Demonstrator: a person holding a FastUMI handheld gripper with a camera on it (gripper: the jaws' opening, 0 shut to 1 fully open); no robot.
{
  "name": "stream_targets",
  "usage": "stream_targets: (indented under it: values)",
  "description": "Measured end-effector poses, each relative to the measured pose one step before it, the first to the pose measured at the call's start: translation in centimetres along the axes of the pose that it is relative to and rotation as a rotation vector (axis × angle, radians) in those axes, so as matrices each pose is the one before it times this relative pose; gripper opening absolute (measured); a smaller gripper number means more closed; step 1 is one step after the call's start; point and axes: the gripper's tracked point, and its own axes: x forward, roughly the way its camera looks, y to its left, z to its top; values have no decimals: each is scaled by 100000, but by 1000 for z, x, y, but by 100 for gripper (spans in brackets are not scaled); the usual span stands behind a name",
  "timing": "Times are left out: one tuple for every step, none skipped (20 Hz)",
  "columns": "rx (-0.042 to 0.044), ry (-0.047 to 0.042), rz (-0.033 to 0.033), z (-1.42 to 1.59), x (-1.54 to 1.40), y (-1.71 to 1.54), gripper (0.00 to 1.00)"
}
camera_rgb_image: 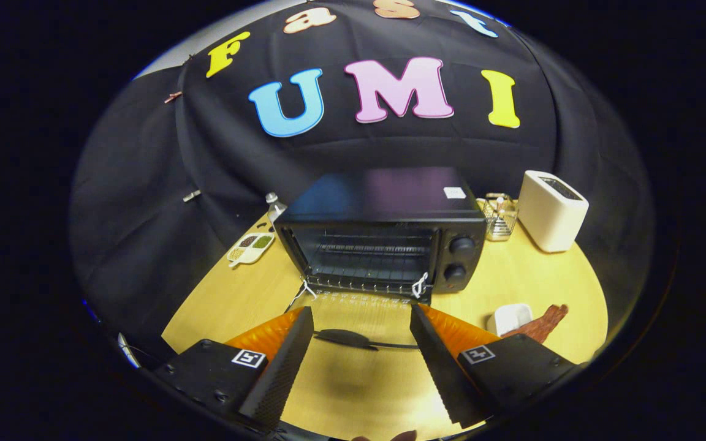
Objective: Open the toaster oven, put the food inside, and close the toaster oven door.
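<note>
The gripper (pixel 362 321) sits at the bottom of the frame with its two fingers spread wide apart, clamped on nothing. Between the fingertips lies the dark handle (pixel 344 337) of the toaster oven door (pixel 359 306) — the glass door is dropped fully down, flat toward the fingers, so the wooden table (pixel 549 275) shows through it. The black toaster oven (pixel 383 229) stands at the centre of the frame, just beyond the fingers, its cavity open and the wire rack (pixel 371 254) visible inside. At lower right, beside the right finger, a small white dish (pixel 510 318) rests on the table with a reddish-brown strip of food (pixel 543 323) touching its far side. A white toaster (pixel 552 210) stands at right, a wire basket (pixel 500 215) between it and the oven; a divided tray (pixel 250 248) lies left of the oven.
</note>
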Motion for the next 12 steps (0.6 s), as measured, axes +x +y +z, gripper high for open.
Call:
stream_targets:
  values:
    - [298,-933,1412,999,-840,-1118,99]
    - [668,462,541,541,-724,-1355,99]
    - [902,2583,418,155,-648,-1548,99]
    - [1249,2285,684,96,-670,-1434,98]
    - [1725,1886,100,344,-520,-1587,97]
    - [1173,1829,-439,341,-489,-1838,97]
    - [289,3145,-1324,17,-400,-2084,97]
    - [-557,3632,-984,-210,-296,-2033,97]
    - [-1174,4031,-1465,-415,-80,-2212,97]
    - [-793,5357,-1518,-674,148,-2348,97]
    - [-373,4447,-1704,-648,489,-2243,97]
    - [200,4946,-812,-786,596,-1867,97]
